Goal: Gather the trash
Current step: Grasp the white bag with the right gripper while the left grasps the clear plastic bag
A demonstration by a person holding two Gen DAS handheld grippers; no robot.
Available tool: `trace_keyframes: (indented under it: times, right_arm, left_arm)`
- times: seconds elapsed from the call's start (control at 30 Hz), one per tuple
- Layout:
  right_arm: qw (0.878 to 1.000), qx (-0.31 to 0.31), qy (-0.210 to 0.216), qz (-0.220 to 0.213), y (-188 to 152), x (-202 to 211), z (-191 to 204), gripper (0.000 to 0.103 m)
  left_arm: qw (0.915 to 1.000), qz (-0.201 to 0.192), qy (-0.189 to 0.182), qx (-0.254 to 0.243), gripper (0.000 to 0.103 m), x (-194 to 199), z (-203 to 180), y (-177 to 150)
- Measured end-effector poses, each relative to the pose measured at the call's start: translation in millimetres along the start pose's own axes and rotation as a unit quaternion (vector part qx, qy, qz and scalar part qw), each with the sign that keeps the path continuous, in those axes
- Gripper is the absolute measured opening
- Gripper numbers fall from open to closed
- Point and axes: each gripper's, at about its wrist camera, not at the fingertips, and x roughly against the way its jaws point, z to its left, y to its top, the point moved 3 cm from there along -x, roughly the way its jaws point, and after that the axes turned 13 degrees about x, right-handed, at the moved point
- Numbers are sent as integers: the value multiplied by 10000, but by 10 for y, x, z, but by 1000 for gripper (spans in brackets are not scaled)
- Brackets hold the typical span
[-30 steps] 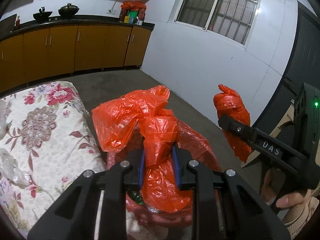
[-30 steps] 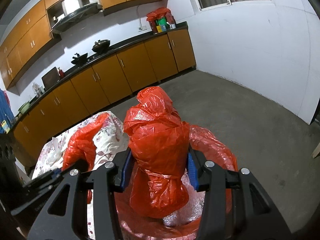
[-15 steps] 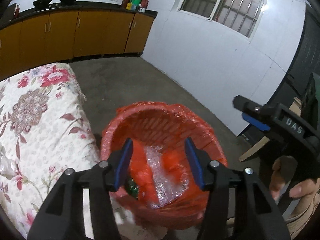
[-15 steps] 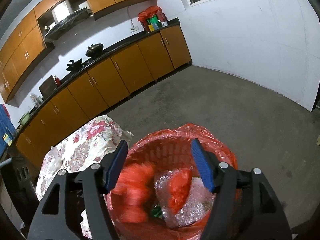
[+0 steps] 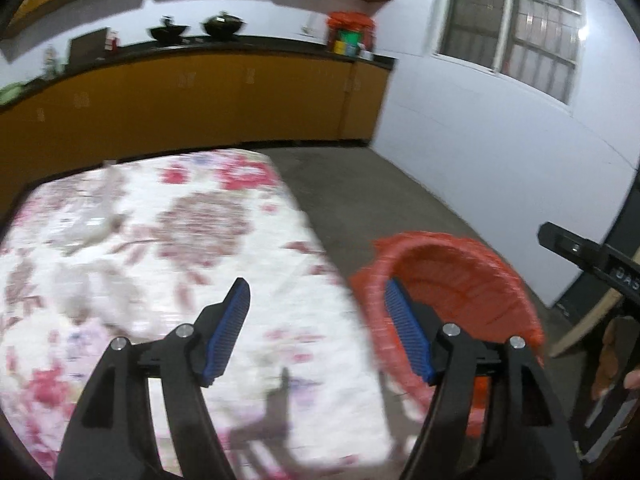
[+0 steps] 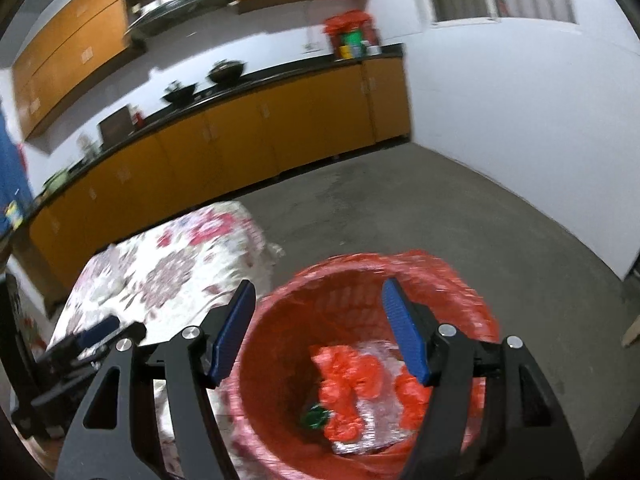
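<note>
A red basket lined with a red plastic bag (image 6: 452,280) stands on the floor beside the table; it also shows in the left wrist view (image 5: 480,268). Inside lie crumpled red plastic (image 6: 344,376), silvery bubble wrap (image 6: 372,420) and a green item (image 6: 316,418). My right gripper (image 6: 318,332) is open and empty above the basket. My left gripper (image 5: 318,332) is open and empty over the table's edge, left of the basket. The right gripper's tip (image 5: 580,252) shows at the right in the left wrist view.
A table with a floral cloth (image 5: 160,260) lies left of the basket, with pale crumpled items (image 5: 100,224) on it. Orange cabinets (image 6: 240,136) with a dark counter line the far wall. A white wall (image 5: 500,140) and grey concrete floor (image 6: 440,208) are to the right.
Both grippers opened and let go of the red bag's edges, which fell into the basket. The left gripper then swung left toward the table; the right one lifted slightly.
</note>
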Motion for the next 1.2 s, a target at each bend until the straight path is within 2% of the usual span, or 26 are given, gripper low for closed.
trace_keyframes:
  times: [0.13,0.2,0.27,0.37,0.53,0.63,0.8,0.83,0.87,0.97,1.1,1.2]
  right_arm:
    - [9975,465,529,102,60,-191,530,66]
    - [9945,672,786,164,87,-304,808,66]
    - [9894,800,1189,246,119,-455,1168,66]
    - [9820,1020,1552,354,159,-654,1596,65]
    - [9634,1556,2080,670,89,-1044,2412,65]
    - [9534,1802,2249,896,2,-1266,2802,65]
    - [9455,1970,2277,1241,-94,-1624,3127,65]
    - [9435,2014,2264,1342,-124,-1701,3179,64]
    - [9417,2049,2260,1420,-151,-1763,3206,55]
    - [9396,2157,2223,1454,-199,-1840,3208,33]
    - [9427,2195,2083,1407,-210,-1764,3055,26]
    - [9552,1907,1851,1303,-167,-1690,2739,26]
  left_arm:
    - [9973,-285,662,155,70,213,579,93]
    - [9932,-427,1043,305,70,336,945,151]
    - [9867,-551,1444,508,70,450,1340,215]
    - [9766,-691,1876,788,70,605,1817,278]
    - [9616,-847,2331,1176,70,795,2419,344]
    - [9566,-875,2424,1361,70,842,2696,360]
    - [9550,-840,2353,1596,70,802,2946,425]
    - [9555,-828,2326,1614,70,769,2995,464]
    - [9560,-822,2309,1612,70,738,3003,481]
    - [9609,-779,2205,1481,70,579,2998,597]
    - [9709,-653,1990,1161,70,203,2857,788]
    - [9785,-520,1797,864,70,-148,2713,943]
